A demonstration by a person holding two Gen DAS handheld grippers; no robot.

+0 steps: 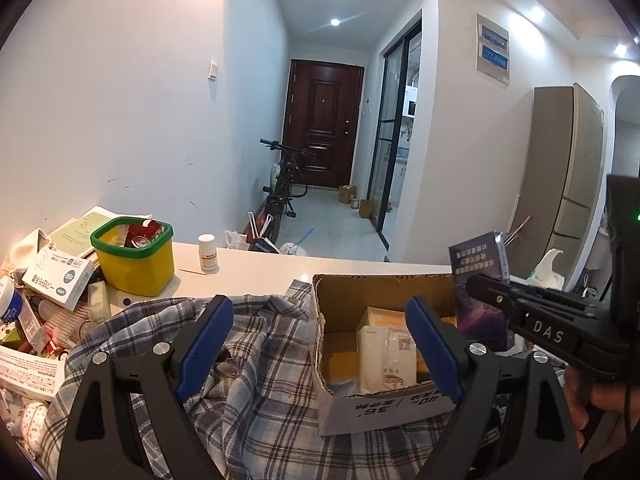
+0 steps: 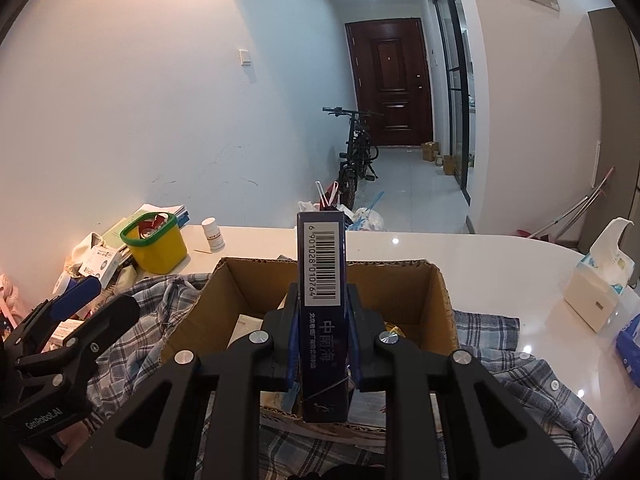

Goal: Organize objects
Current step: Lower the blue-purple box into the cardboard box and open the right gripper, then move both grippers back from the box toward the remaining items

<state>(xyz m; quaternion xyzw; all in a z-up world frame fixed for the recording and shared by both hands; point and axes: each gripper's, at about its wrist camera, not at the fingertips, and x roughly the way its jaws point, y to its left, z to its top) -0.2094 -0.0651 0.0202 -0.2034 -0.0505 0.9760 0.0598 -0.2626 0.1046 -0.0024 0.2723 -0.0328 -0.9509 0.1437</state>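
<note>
An open cardboard box [image 1: 384, 356] sits on a plaid shirt [image 1: 256, 360] on the white counter [image 2: 460, 252], holding a cream-coloured packet [image 1: 386, 354] and other packets too hidden to tell apart. Far left of the jaws, a yellow tub with a green rim [image 1: 134, 256] holds red-labelled items, with a white pill bottle [image 1: 208, 253] beside it. The left gripper [image 1: 320, 354] stands wide open and empty, its right pad over the box. The right gripper [image 2: 323, 334] is clamped on a dark blue carton [image 2: 323, 300], upright above the box.
</note>
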